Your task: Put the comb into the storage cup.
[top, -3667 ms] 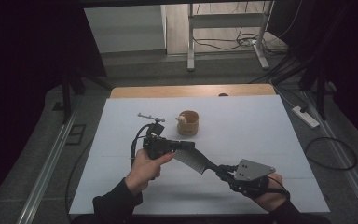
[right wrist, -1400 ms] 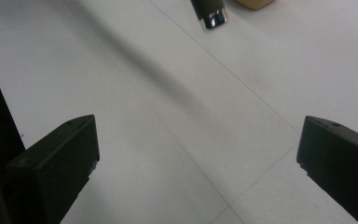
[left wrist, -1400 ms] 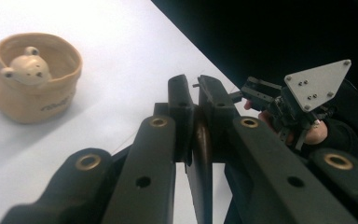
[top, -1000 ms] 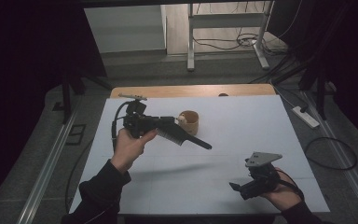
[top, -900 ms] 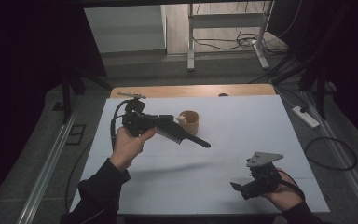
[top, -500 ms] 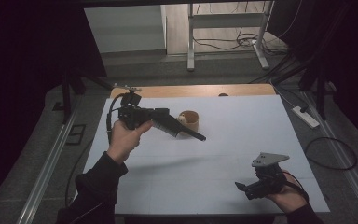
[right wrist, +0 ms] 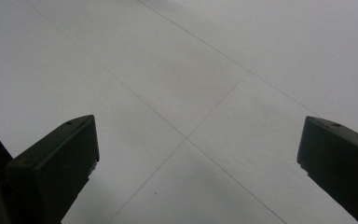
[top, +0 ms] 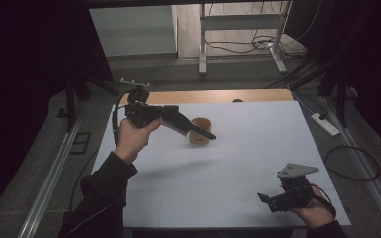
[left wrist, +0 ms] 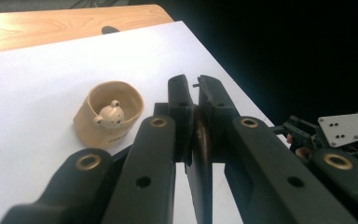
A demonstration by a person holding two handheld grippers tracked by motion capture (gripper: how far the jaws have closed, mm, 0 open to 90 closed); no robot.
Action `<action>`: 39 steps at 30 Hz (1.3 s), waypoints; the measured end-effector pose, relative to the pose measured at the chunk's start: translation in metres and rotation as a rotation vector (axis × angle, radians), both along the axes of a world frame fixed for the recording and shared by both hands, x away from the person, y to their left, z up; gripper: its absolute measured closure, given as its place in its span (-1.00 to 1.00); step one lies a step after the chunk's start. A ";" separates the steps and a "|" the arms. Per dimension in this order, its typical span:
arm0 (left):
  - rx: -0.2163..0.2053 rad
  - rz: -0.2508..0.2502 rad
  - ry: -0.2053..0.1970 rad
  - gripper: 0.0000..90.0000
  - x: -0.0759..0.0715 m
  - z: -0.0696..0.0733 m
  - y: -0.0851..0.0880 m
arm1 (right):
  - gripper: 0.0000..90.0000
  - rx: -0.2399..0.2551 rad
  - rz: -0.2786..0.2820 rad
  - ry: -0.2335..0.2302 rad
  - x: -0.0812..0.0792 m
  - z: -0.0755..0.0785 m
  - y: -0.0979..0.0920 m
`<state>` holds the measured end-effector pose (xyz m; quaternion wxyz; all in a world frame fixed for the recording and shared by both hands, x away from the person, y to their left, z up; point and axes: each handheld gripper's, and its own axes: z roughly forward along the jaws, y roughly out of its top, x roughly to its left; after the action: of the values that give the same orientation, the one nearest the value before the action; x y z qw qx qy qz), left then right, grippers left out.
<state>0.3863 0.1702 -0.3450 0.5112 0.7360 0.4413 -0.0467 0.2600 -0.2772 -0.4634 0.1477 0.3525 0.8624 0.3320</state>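
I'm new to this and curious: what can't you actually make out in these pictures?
- High view: the cup is partly covered by the left gripper; its inside is hidden.
- Left gripper view: something brownish sits between the shut fingers, too hidden to name; the cup's lettering is blurred.
- Right gripper view: the right gripper's fingertips are cut off by the edges.

A white table [top: 238, 163] with a wooden strip along its far edge carried the work. A tan bear cup [top: 199, 135] stood on it, toward eleven o'clock from centre.
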 end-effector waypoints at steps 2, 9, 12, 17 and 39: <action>0.001 0.008 -0.001 0.85 0.001 0.002 0.001 | -1.00 0.004 -0.010 0.001 -0.001 0.000 -0.003; 0.007 0.033 -0.009 0.85 0.006 0.006 0.007 | -1.00 0.005 -0.047 0.000 -0.005 0.001 -0.013; 0.003 0.047 -0.010 0.85 0.007 0.007 0.010 | -1.00 0.003 -0.075 0.005 -0.007 0.001 -0.018; 0.002 0.059 -0.015 0.85 0.010 0.009 0.012 | -1.00 0.013 -0.132 0.002 -0.012 0.003 -0.026; 0.044 0.122 -0.008 0.85 0.033 0.010 0.007 | -1.00 0.010 -0.182 -0.007 -0.025 0.007 -0.037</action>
<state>0.4191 0.1768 -0.3351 0.4987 0.7190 0.4841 -0.0029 0.2352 -0.3138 -0.4561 0.1784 0.4288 0.8247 0.3228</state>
